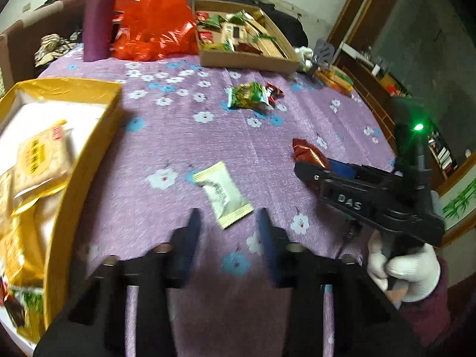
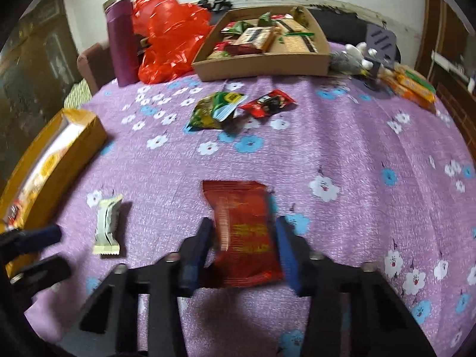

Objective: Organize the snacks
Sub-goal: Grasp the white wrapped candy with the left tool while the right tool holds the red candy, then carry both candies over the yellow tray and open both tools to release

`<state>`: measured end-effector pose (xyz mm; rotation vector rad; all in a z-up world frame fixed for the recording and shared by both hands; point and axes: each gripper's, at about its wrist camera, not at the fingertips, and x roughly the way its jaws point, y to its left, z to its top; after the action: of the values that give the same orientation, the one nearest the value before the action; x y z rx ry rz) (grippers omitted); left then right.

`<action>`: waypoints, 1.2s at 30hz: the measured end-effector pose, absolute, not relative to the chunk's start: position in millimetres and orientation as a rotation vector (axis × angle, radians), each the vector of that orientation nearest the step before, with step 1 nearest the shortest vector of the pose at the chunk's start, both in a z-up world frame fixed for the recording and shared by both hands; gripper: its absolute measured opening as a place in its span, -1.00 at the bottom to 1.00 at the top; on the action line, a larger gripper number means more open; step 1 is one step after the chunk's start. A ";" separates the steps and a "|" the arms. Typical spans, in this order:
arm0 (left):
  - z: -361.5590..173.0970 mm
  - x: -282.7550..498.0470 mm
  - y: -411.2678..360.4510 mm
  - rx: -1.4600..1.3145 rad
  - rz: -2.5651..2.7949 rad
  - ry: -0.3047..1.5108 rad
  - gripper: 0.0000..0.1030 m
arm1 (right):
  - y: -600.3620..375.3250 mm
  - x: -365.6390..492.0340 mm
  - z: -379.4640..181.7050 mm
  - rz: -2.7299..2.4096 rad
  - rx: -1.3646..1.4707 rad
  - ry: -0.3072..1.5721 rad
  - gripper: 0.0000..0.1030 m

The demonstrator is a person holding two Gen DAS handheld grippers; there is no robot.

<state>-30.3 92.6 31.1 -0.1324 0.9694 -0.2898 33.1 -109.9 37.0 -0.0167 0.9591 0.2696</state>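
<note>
A cream snack packet (image 1: 222, 193) lies on the purple flowered tablecloth (image 1: 184, 136) just ahead of my open, empty left gripper (image 1: 229, 223); it also shows in the right wrist view (image 2: 107, 227). A red snack packet (image 2: 245, 235) lies between the open fingers of my right gripper (image 2: 244, 238), with gaps at both sides. In the left wrist view that packet (image 1: 309, 153) sits at the right gripper's (image 1: 309, 172) tips. A green packet (image 2: 215, 110) and a small red packet (image 2: 269, 103) lie mid-table. A yellow box (image 1: 89, 136) holding snacks stands at left.
A brown cardboard tray (image 2: 261, 62) of mixed snacks stands at the back. A purple cylinder (image 2: 121, 44) and a red plastic bag (image 2: 169, 41) stand back left. Orange packets (image 2: 412, 87) and a dark stand (image 2: 379, 47) are at the back right edge.
</note>
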 end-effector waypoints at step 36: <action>61.9 -59.7 117.7 -0.152 -0.285 0.813 -0.67 | -126.3 23.9 58.7 0.388 0.182 0.861 -0.41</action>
<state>-59.7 117.7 61.9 -0.1521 0.8129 -0.2853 23.9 -126.3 58.7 0.1817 0.8613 0.3882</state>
